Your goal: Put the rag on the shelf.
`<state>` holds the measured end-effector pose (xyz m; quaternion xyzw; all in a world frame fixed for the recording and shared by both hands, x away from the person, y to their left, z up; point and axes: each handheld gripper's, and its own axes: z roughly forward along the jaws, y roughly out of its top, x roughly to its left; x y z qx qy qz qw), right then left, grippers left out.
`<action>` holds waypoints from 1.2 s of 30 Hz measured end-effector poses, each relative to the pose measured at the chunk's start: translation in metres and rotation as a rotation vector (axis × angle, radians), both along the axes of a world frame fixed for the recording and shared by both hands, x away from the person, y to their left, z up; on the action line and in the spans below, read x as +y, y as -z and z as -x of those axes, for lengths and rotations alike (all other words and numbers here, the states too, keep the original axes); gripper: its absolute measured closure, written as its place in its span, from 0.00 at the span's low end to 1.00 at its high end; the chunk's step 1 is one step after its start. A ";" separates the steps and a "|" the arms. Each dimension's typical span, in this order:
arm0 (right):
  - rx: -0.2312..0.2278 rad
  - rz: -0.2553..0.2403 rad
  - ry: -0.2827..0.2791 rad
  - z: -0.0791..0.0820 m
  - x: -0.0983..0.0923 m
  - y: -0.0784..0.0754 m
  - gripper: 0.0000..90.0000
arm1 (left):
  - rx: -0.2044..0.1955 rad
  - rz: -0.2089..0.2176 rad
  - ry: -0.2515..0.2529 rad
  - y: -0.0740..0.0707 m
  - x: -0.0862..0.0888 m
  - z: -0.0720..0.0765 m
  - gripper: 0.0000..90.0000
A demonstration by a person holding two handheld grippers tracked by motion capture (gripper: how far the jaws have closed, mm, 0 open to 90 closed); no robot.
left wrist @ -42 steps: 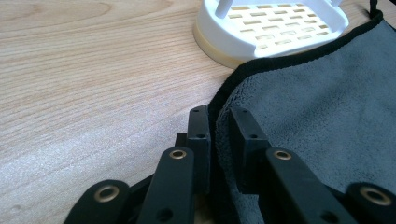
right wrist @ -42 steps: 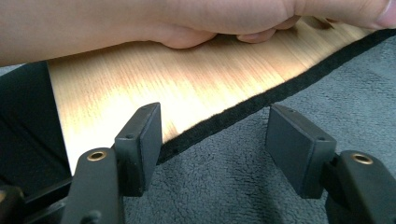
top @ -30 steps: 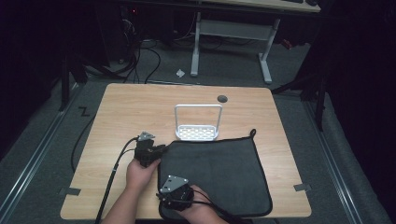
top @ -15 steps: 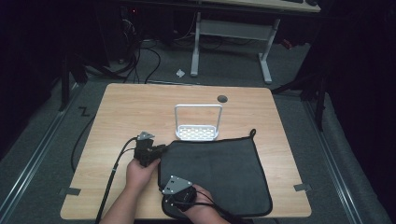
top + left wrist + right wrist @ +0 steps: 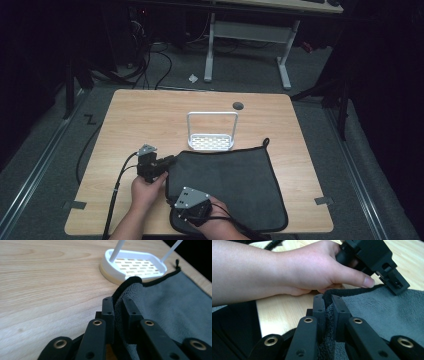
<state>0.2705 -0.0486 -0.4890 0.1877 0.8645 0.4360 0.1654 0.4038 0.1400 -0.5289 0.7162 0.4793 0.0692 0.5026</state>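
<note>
Left gripper view: the left gripper [image 5: 117, 307] is seen clenched on the black-bound edge of the grey cloth [image 5: 175, 305], a fold of which is pinched between its jaws at lower centre. Likewise, the right gripper [image 5: 328, 303] is shown grasping the cloth's near edge, just beside the left hand [image 5: 307, 267]. On the wooden table [image 5: 150, 115], the cloth is spread at lower right of the high view, its far edge near the white rack [image 5: 211, 131]. For a clean lift, both corners are best raised together and kept taut, so the rack is not caught.
</note>
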 end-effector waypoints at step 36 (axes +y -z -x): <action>-0.094 -0.044 -0.109 0.018 0.064 -0.014 0.92 | 0.003 0.029 -0.119 -0.032 0.076 0.037 0.90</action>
